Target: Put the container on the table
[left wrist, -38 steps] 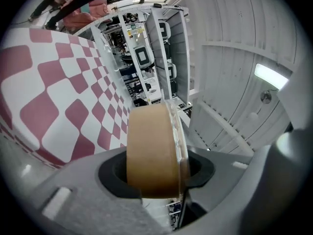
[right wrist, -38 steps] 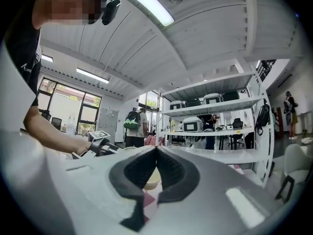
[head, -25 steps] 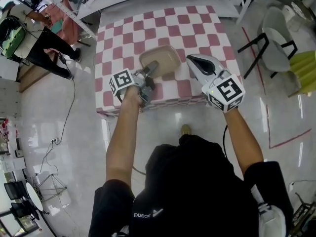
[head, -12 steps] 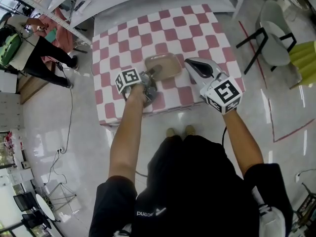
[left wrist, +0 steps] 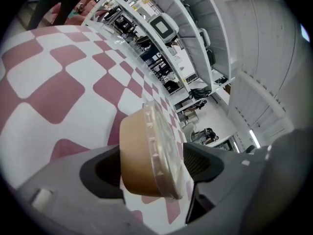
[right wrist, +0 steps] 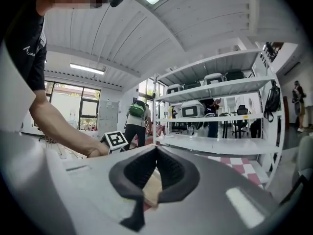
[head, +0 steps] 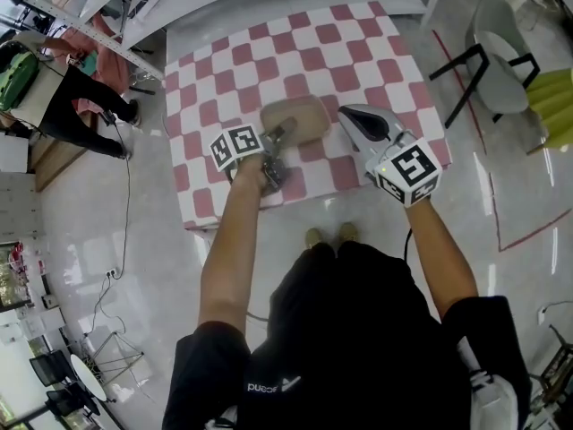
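The left tool [head: 283, 133], lower than a second ago, is opening its jaws; the container [head: 300, 117] sits loose between them on the checked worktop [head: 358, 52]; placement looks nearly done; the right tool [head: 356, 122], beside it, stays pressed together.

We are seeing small white letters on the black shirt [head: 267, 387], well behind the left tongs [head: 279, 133] and the right tongs [head: 346, 115]. They are lying upside down and are too small for us to read for sure. The left cube [head: 235, 147] and the right cube [head: 410, 170], at the back of the tongs, are showing black-and-white square signs.
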`<state>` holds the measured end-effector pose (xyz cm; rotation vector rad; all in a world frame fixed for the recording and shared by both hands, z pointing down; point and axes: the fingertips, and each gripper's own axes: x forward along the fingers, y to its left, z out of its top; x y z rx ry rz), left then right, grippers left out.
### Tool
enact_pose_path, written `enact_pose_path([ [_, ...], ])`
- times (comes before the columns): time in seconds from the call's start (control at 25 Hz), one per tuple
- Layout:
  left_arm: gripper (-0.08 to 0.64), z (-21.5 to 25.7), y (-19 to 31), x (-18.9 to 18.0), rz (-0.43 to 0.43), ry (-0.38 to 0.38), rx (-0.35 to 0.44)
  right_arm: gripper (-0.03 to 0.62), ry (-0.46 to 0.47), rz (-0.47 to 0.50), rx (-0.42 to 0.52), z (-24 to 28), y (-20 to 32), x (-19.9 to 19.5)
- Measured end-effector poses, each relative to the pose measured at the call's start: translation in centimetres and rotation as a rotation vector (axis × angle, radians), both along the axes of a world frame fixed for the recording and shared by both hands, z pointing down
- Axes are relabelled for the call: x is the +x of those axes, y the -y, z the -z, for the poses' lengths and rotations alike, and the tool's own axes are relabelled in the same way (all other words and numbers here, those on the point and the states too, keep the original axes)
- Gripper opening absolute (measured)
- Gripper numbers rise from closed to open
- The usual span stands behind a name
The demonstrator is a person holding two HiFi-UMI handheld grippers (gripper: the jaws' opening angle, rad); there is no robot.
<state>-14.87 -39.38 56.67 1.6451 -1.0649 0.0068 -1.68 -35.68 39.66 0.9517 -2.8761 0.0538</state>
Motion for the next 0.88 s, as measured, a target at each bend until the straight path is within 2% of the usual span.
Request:
enact_pose_path([
  [0.32,0.414,-0.1,-0.6,-2.9,-0.01,0.159,0.049,0.002,0.001,0.012,-0.013,-0.7,0.1,-1.5],
  [0.48,0.417,0.5,-0.6,-4.0,-0.011,0.256,0.108,0.002,0.002,0.015,-0.014,-1.0,0.2,-2.1],
  [0.6,0.416,2.3,-0.2,-4.8,0.01,0.333,0.218,0.003,0.005,0.018,-0.013,-1.0,0.3,-2.6],
  [0.76,0.403,7.8,-0.1,-4.8,0.05,0.389,0.466,0.003,0.023,0.025,-0.014,-0.6,0.2,-3.1],
  [0.8,0.353,9.2,-0.4,-4.6,0.053,0.396,0.527,0.003,0.029,0.027,-0.013,-0.4,0.2,-3.3],
  [0.88,0.122,11.8,-1.2,-4.1,0.053,0.421,0.635,0.002,0.042,0.033,-0.01,-0.1,0.0,-3.4],
])
